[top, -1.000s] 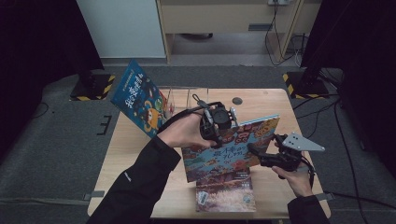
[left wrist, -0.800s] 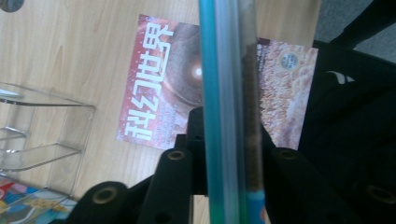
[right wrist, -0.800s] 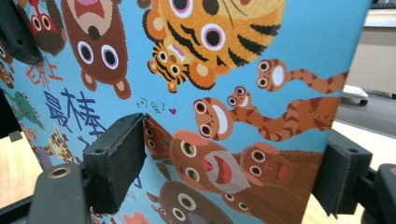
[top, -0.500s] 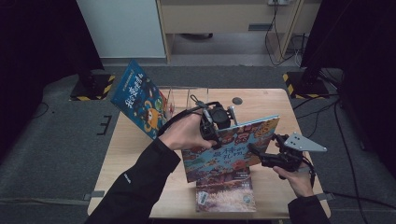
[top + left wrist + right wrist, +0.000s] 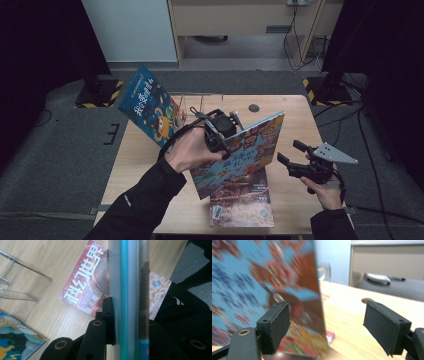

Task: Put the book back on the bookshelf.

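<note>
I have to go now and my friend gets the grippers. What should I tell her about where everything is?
Left gripper: shut on the top edge of the colourful book, held tilted above the table.
Right gripper: open, beside the book's free edge, not touching.
Red magazine lies flat near the front edge. Blue book leans in the clear rack at the back left.
Done: one book is in the rack, one is lifted.
Left: probably rack the held book, then the magazine.
</note>
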Available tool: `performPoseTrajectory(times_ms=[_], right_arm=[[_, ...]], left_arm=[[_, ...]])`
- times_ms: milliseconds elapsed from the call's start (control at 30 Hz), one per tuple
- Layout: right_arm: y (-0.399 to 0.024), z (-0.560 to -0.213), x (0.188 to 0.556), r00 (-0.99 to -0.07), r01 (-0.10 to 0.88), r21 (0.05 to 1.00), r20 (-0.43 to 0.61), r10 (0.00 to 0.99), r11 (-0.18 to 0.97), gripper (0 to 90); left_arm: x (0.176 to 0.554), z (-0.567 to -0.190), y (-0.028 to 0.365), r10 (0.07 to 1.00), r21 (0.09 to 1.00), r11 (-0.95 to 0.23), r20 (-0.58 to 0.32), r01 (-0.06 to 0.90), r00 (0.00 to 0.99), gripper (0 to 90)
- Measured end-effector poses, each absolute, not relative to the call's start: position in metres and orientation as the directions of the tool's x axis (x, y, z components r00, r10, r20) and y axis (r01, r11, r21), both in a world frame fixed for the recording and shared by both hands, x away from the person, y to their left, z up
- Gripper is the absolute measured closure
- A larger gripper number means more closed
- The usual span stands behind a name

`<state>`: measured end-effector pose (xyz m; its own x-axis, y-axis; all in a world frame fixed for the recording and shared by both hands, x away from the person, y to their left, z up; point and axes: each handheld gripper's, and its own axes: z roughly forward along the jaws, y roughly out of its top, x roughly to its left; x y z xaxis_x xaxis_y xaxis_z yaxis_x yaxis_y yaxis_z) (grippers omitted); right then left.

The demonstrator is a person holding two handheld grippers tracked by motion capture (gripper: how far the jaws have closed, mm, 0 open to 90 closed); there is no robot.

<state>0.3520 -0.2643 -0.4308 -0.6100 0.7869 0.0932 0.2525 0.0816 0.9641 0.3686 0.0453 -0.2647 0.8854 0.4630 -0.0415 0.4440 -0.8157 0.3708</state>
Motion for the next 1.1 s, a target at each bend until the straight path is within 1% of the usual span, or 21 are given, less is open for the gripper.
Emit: performPoseTrajectory(times_ms=[100, 233, 400, 600, 733, 833, 900, 1100], right_arm=[[-0.265, -0.440, 0.355, -0.595, 0.280, 0.954, 0.085, 0.799, 0.108, 20.6], [-0.268, -0.444, 0.356, -0.580, 0.300, 0.948, 0.095, 0.809, 0.103, 20.6], [-0.270, -0.448, 0.357, -0.562, 0.305, 0.946, 0.084, 0.823, 0.112, 20.3], [-0.270, -0.454, 0.360, -0.552, 0.322, 0.936, 0.062, 0.832, 0.144, 20.2], [-0.271, -0.457, 0.360, -0.545, 0.338, 0.929, 0.063, 0.836, 0.150, 20.3], [-0.271, -0.459, 0.361, -0.539, 0.345, 0.925, 0.057, 0.840, 0.158, 20.3], [-0.272, -0.460, 0.361, -0.540, 0.346, 0.924, 0.056, 0.840, 0.161, 20.3], [-0.272, -0.461, 0.362, -0.539, 0.349, 0.922, 0.052, 0.841, 0.167, 20.4]], left_arm=[[0.363, -0.254, 0.056, 0.466, 0.416, -0.794, -0.053, 0.443, 0.883, 80.8], [0.356, -0.236, 0.076, 0.476, 0.483, -0.754, -0.065, 0.445, 0.877, 80.8], [0.349, -0.218, 0.102, 0.523, 0.542, -0.701, -0.051, 0.464, 0.851, 80.8], [0.345, -0.207, 0.137, 0.610, 0.617, -0.608, -0.040, 0.500, 0.792, 80.8], [0.346, -0.198, 0.161, 0.649, 0.646, -0.560, -0.046, 0.519, 0.759, 80.8], [0.349, -0.195, 0.176, 0.674, 0.658, -0.524, -0.067, 0.540, 0.736, 80.8], [0.354, -0.194, 0.185, 0.691, 0.655, -0.507, -0.080, 0.560, 0.718, 80.8], [0.367, -0.193, 0.206, 0.767, 0.635, -0.463, -0.063, 0.619, 0.639, 80.8]])
